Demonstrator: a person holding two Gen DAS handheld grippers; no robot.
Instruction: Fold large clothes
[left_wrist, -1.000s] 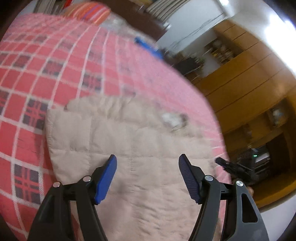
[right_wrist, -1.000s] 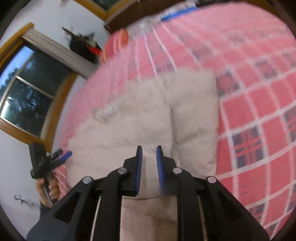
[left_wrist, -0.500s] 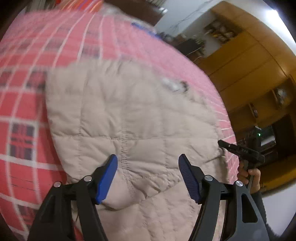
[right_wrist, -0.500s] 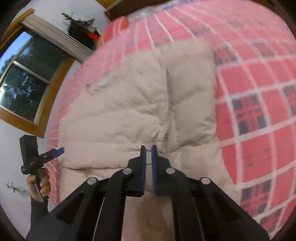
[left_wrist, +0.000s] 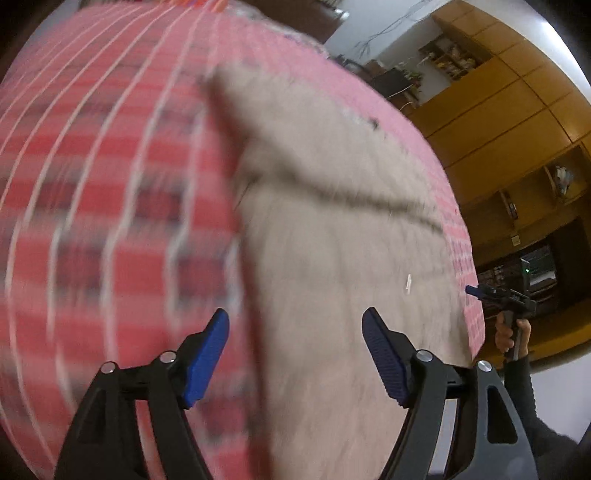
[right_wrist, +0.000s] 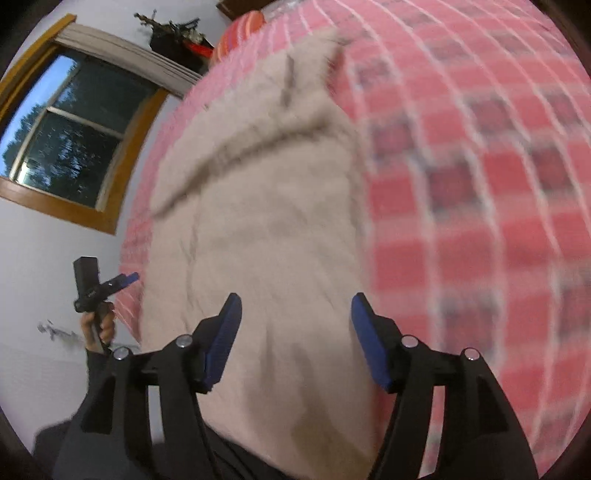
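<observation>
Ahead of both my grippers the red checked bedspread (left_wrist: 92, 206) fills the view, and the beige quilted coat (right_wrist: 266, 229) lies on it, stretching away in front of my fingers. My left gripper (left_wrist: 295, 354) and right gripper (right_wrist: 295, 332) are both spread wide, holding nothing. The blur hides the seams, but I seem to be between folds; next I need a fresh edge to pinch.

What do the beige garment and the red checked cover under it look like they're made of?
Beige garment: looks like a soft, matte, padded fabric, puffy with shallow creases; motion blur hides any stitching, so this is a guess. Red checked cover: seems a woven cloth, matte, with white lines and dark squares in a plaid pattern; the blur leaves the fibre open.
</observation>
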